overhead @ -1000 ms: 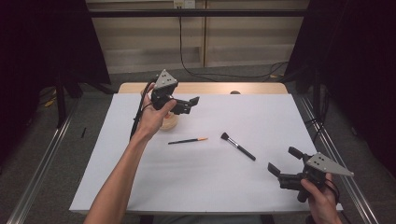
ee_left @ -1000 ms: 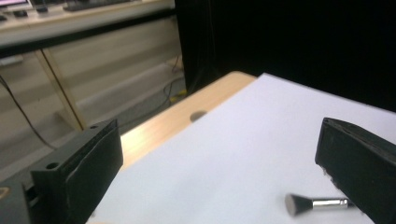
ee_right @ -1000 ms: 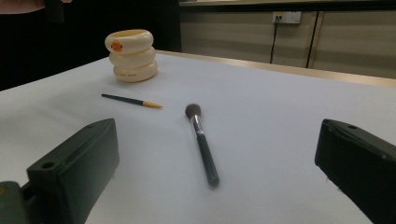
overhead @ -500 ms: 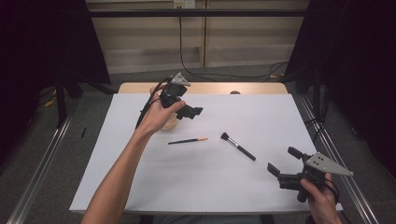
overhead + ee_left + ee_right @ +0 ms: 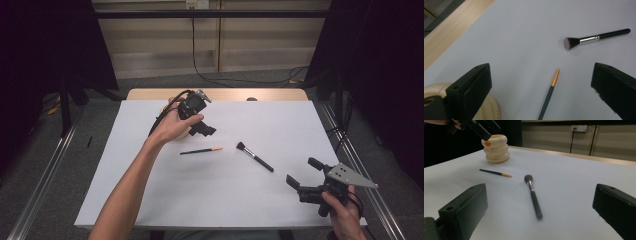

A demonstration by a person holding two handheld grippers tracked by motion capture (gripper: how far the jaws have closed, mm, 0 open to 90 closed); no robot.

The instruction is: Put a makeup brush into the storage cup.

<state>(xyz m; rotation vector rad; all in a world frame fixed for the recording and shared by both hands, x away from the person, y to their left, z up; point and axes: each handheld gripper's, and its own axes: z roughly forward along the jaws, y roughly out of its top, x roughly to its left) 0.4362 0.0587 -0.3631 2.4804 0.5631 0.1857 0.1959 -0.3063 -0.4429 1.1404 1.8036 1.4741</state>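
the right gripper (image 5: 306,178) sits nearest, at the table's near right edge, jaws spread wide and holding nothing. ahead of it on the white table sheet (image 5: 280,210) lies a black-handled makeup brush with a silver ferrule (image 5: 255,157), and just left of that a thin dark pencil brush with an orange tip (image 5: 201,150). farther back, the left gripper (image 5: 204,128) hovers above a cream ribbed ceramic holder (image 5: 496,148), jaws wide apart and empty.
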